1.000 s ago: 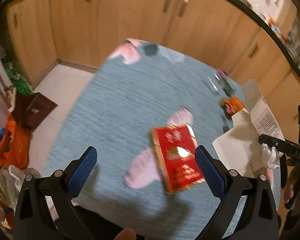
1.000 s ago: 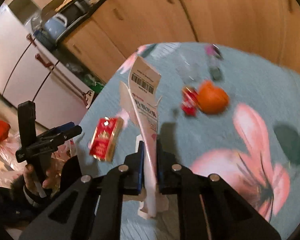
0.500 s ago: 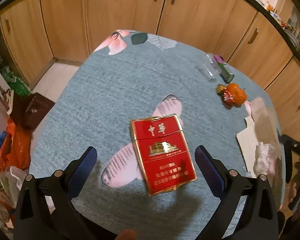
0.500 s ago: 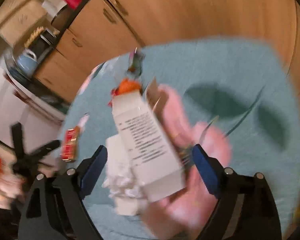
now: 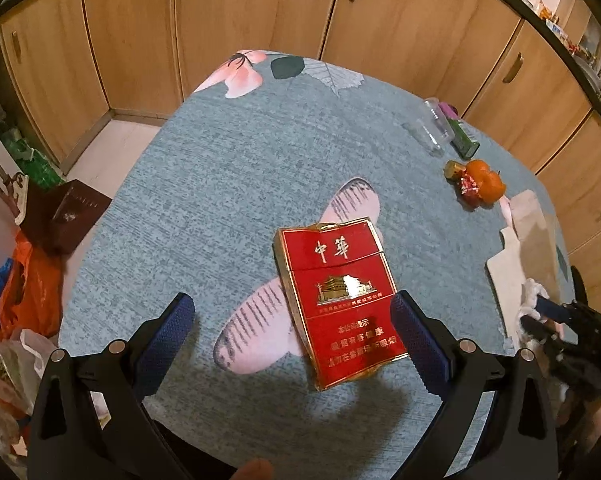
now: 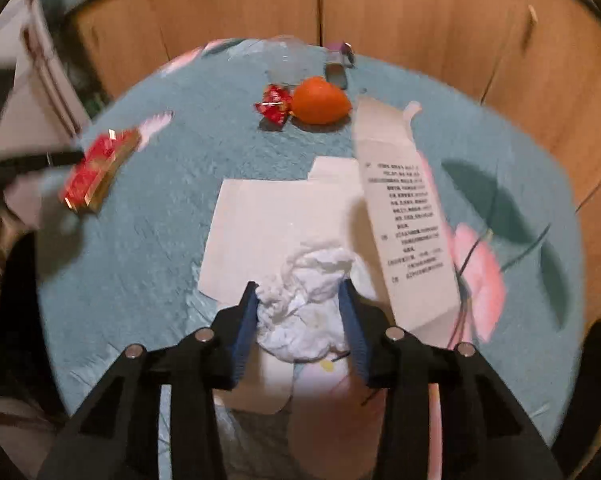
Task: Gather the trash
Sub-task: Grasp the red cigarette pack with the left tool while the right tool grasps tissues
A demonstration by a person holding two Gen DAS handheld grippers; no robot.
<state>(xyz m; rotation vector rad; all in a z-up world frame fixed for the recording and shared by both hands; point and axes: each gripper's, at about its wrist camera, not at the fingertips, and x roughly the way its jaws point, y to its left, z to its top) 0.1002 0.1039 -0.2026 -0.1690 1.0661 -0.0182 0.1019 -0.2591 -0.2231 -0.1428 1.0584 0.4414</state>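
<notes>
A red cigarette pack (image 5: 338, 302) lies flat on the teal flowered tablecloth (image 5: 228, 184). My left gripper (image 5: 292, 330) is open just above it, jaws wide on either side of the pack's near end. It also shows in the right wrist view (image 6: 96, 168). My right gripper (image 6: 300, 310) has its jaws closing around a crumpled white tissue (image 6: 308, 292) that rests on a flattened white carton (image 6: 284, 224). A printed carton flap (image 6: 408, 224) stands up to the right.
An orange (image 6: 320, 100) and a red foil wrapper (image 6: 274, 104) lie further back, with a clear plastic cup (image 5: 432, 132) and a green lighter (image 5: 464, 140). Wooden cabinets ring the table. Bags lie on the floor at left (image 5: 24, 280).
My right gripper let go of the white carton, which now lies on the table, and moved onto the tissue. My left gripper came closer over the red pack.
</notes>
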